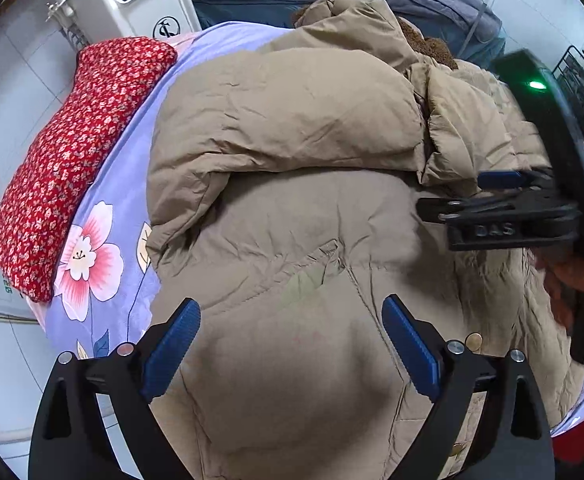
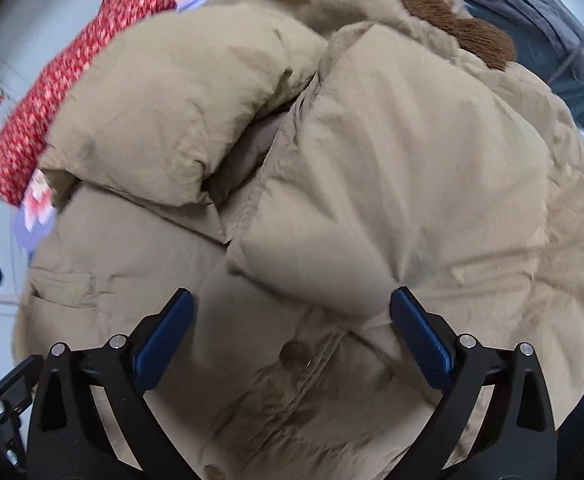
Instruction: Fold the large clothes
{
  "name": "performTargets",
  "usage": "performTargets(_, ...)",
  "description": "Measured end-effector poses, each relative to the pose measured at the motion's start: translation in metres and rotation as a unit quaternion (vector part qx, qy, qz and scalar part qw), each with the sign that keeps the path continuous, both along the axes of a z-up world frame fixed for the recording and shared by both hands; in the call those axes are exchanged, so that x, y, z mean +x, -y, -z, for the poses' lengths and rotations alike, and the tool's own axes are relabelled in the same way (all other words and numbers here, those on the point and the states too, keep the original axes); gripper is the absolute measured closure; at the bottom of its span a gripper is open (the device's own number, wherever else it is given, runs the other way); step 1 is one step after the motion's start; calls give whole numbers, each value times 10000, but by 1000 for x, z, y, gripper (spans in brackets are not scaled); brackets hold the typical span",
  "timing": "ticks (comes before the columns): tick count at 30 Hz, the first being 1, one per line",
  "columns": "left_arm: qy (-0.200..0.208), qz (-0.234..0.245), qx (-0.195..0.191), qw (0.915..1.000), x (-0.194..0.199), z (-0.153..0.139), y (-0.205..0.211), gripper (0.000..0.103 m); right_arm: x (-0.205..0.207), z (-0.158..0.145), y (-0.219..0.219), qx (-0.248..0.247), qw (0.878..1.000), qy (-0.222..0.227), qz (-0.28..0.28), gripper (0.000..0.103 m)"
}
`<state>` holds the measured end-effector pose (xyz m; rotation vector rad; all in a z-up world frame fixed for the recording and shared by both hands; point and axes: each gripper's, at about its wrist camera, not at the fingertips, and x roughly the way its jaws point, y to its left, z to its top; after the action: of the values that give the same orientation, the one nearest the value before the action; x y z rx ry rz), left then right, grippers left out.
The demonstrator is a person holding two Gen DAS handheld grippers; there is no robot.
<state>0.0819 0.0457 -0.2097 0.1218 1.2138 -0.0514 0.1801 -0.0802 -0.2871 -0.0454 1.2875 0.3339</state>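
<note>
Left wrist: both grippers' jaws spread wide — nothing grasped; tan padded coat beneath.

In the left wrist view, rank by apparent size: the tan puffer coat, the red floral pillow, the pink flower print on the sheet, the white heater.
1. Tan puffer coat, largest.
2. Red floral pillow.
3. White heater and pink flower print: look alike; the heater is farther and cropped, so unranked.

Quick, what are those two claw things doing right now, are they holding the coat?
Left gripper: jaws open over the tan coat, holding nothing.
Right gripper: jaws wide open above the coat, holding nothing.
</note>
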Motion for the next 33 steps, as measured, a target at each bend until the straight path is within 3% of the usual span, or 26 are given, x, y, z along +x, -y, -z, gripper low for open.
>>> performTargets(8, 59, -222, 86, 9997, -1, -1, -9, 12, -24, -31, 24, 1037, 9923, 76, 669, 6)
performTargets(16, -19, -288, 19, 9996, -3, 4, -13, 12, 17, -60, 28, 1829, 9779, 176, 998, 6)
performTargets(20, -102, -402, -40, 9991, -1, 9, -20, 12, 36, -60, 9, 2220, 9713, 120, 844, 20)
performTargets(22, -132, -454, -53, 9989, 0, 11, -24, 12, 48, -51, -4, 2102, 9736, -52, 890, 23)
performTargets(24, -129, -496, -55, 9987, 1, 11, -29, 12, 58, -36, -16, 1846, 9776, -239, 982, 35)
performTargets(27, -141, -603, -78, 9980, 3, 12, -36, 12, 65, -25, -26, 1898, 9765, -396, 936, 47)
performTargets(28, -152, -625, -84, 9979, 4, 13, -38, 12, 67, -25, -30, 1821, 9784, -395, 891, 60)
performTargets(31, -161, -676, -74, 9976, 5, 15, -42, 12, 67, -42, -41, 1887, 9799, -148, 625, 89)
performTargets(33, -179, -671, -67, 9976, 6, 15, -44, 12, 63, -68, -51, 1944, 9801, 227, 338, 91)
